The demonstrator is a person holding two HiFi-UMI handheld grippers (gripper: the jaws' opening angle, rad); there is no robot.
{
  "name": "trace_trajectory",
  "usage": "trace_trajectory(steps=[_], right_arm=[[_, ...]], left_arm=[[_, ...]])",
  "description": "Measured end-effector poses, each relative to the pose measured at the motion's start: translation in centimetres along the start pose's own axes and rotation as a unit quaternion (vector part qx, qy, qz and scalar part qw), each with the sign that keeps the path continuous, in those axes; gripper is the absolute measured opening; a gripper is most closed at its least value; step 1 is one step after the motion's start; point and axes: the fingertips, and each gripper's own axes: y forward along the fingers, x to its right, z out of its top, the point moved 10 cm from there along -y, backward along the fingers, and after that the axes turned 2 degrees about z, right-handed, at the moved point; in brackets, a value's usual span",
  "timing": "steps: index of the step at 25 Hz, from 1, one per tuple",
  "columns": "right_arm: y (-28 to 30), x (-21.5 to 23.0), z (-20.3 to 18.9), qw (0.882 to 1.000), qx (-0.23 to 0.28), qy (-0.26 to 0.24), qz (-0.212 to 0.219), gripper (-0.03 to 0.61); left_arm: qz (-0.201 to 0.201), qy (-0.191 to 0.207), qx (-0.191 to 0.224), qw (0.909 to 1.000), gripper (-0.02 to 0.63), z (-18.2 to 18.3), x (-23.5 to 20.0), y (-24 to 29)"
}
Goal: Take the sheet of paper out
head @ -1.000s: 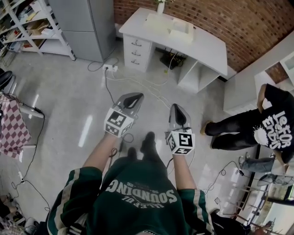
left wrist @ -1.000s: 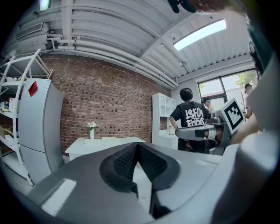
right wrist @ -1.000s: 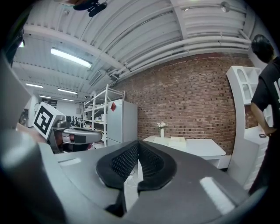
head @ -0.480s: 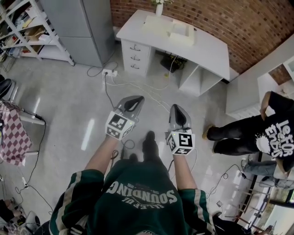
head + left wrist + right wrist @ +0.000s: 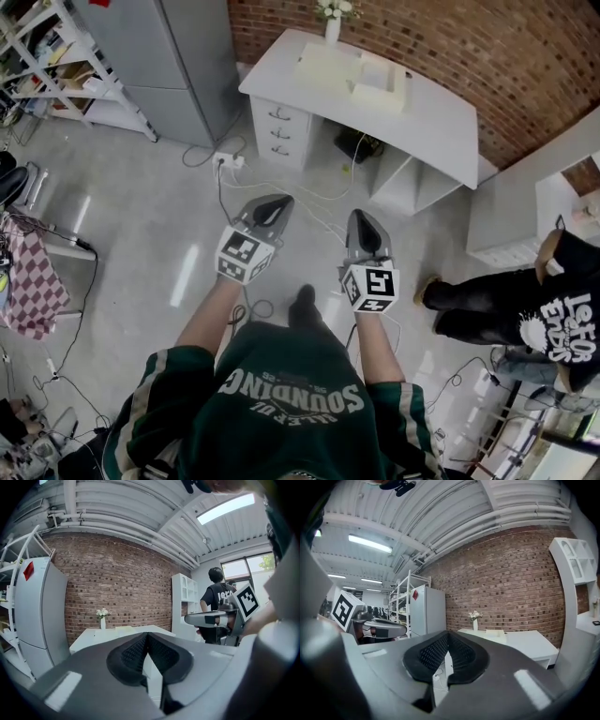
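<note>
jaws of left gripper (image 5: 275, 201) pressed together, nothing between, jaws of right gripper (image 5: 362, 221) together, empty too

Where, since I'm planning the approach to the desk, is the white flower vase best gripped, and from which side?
Probably around the vase's narrow upright body, below the flowers, with the jaws level. Come from the desk's front, the side facing the person, because the brick wall stands close behind the vase.

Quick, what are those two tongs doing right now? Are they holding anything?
Left tongs: closed, nothing between the jaws.
Right tongs: closed, nothing between the jaws.
</note>
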Motion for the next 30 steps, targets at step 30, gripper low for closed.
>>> trace_trajectory(steps=[30], right_arm=[[11.6,12.2,-0.5,0.999,-0.009,0.007,0.038,-0.002]], left_arm=[[0.024,-0.005,-0.005,0.9997,0.011,1.3,-3.7,15.5]])
